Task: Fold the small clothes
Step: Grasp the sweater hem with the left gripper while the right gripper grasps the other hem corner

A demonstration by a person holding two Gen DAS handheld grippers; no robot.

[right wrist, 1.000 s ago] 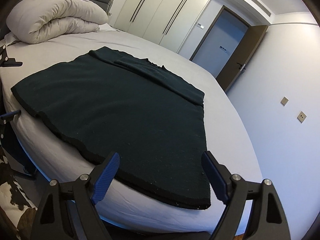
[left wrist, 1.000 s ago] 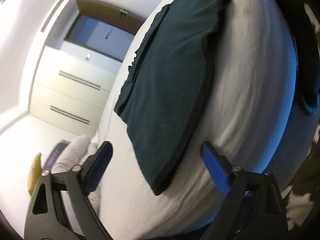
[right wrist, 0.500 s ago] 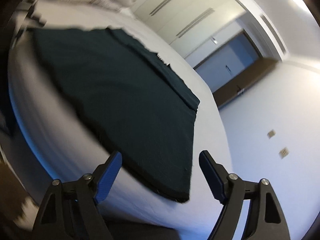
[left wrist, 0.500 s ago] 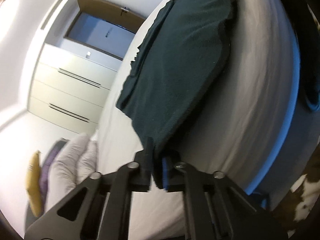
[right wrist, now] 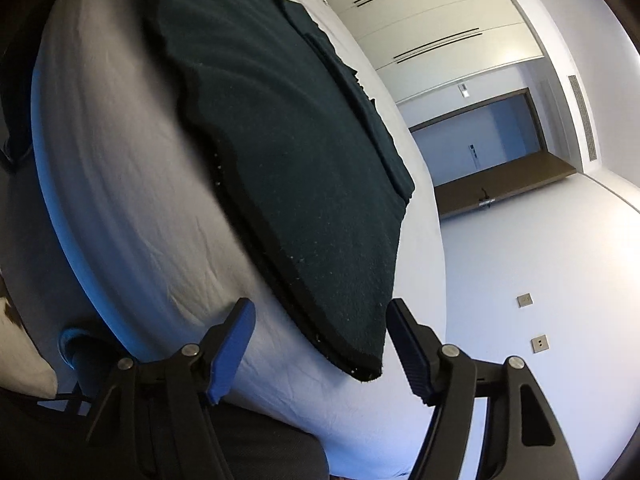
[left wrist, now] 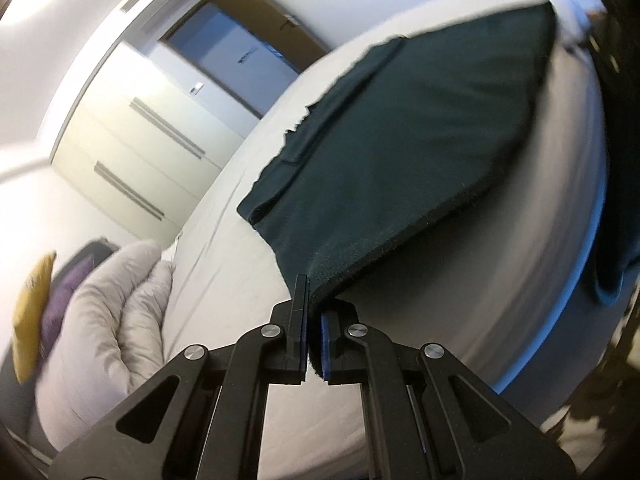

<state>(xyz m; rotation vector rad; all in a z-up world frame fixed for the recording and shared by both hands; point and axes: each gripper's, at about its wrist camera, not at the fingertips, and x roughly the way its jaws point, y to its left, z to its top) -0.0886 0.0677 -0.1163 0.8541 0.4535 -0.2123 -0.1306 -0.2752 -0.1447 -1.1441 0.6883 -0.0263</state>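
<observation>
A dark green garment with a black hem lies spread on a bed covered by a white sheet. My left gripper is shut on its near corner and holds that corner lifted off the sheet. In the right wrist view the same garment lies flat, and its other near corner sits between the blue pads of my right gripper. Those jaws are closing, and the pads do not touch the cloth.
A folded white duvet with a purple cushion and a yellow cushion sits at the head of the bed. White wardrobes, a doorway and a white wall with sockets lie beyond.
My left gripper closed on the garment's corner and raised it off the sheet. My right gripper rolled, sank toward the other corner, and its jaws narrowed around it.
</observation>
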